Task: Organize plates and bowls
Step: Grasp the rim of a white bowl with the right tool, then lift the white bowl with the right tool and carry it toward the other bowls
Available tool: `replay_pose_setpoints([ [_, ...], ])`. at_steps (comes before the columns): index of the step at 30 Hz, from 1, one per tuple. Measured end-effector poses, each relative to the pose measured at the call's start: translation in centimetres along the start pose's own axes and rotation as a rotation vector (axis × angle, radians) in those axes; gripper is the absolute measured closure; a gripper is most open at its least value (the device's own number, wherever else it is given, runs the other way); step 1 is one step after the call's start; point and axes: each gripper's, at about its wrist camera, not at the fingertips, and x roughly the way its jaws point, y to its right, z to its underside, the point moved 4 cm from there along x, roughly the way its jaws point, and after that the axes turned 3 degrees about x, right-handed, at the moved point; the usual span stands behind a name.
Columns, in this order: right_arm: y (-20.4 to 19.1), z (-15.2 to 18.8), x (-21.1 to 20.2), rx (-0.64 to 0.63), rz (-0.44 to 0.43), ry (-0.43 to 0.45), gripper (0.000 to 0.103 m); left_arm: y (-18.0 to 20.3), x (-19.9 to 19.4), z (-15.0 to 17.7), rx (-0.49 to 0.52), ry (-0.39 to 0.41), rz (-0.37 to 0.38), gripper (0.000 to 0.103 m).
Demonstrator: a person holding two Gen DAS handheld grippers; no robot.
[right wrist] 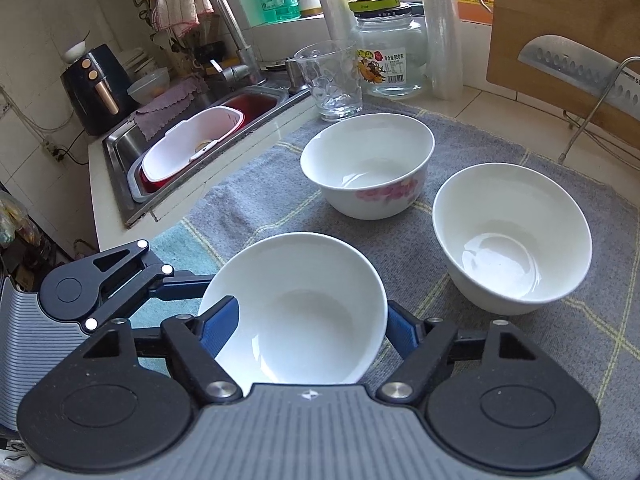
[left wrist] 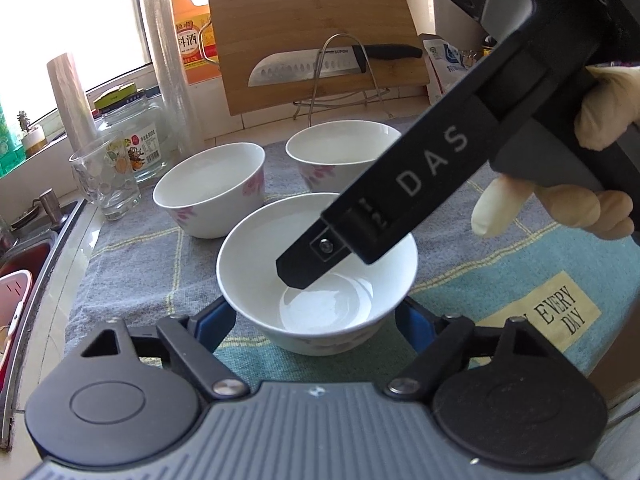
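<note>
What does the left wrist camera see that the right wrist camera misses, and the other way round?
Only the left wrist view shows the knife's black handle, a gloved hand and the towel's printed label. Only the right wrist view shows the faucet, the sink and the air fryer. Both show three white bowls, the nearest between gripper fingers, the drinking glass, the glass jar and the cutting board.

Three bowls [right wrist: 512, 248] on towel [right wrist: 520, 152], sink [right wrist: 120, 160] left
</note>
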Motion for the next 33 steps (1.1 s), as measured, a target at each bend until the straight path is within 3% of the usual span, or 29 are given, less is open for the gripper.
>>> replay_pose_setpoints([
  [16, 0.5, 1.1, -3.3, 0.039, 0.029, -0.001, 0.019, 2.2, -1.2, -1.4, 0.046, -0.015, 0.057, 0.017],
  [33, 5.6, 5.3, -9.9, 0.187, 0.159, 0.084, 0.019, 8.2, 0.8, -4.3, 0.172, 0.02, 0.239, 0.017],
])
